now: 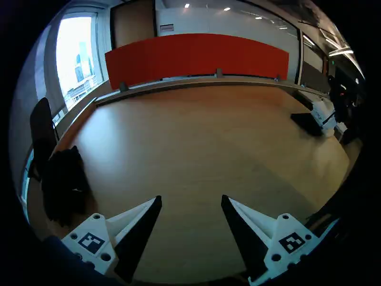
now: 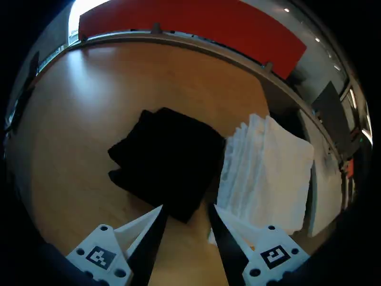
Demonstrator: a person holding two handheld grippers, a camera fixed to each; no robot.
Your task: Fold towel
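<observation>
While the left gripper (image 1: 191,197) hangs over bare table (image 1: 200,138), its fingers are spread wide with nothing between them. Tabletop is smooth light wood grain, glossy, with window glare. A long red divider panel (image 1: 195,55) stands along the far edge, matte and gently curved by the lens. A bright window (image 1: 76,57) is at far left, with a black chair (image 1: 42,124) below it and a dark lumpy bag or cloth (image 1: 64,183) by the table's left edge. White-and-black gear (image 1: 319,117) sits at the far right, too far off to identify. The wall sign (image 1: 166,28) is too small to read.

In the right gripper view, the right gripper (image 2: 186,206) has its fingers parted, pinching nothing. The black towel (image 2: 166,157), soft, matte and roughly folded into a square, lies on the table just ahead, its near corner pointing into the gap between the fingertips; contact cannot be told. A stack of white towels (image 2: 266,176), ribbed and neatly folded, touches its right side. Each white plastic finger mount carries a square black-and-white marker (image 2: 101,257).
</observation>
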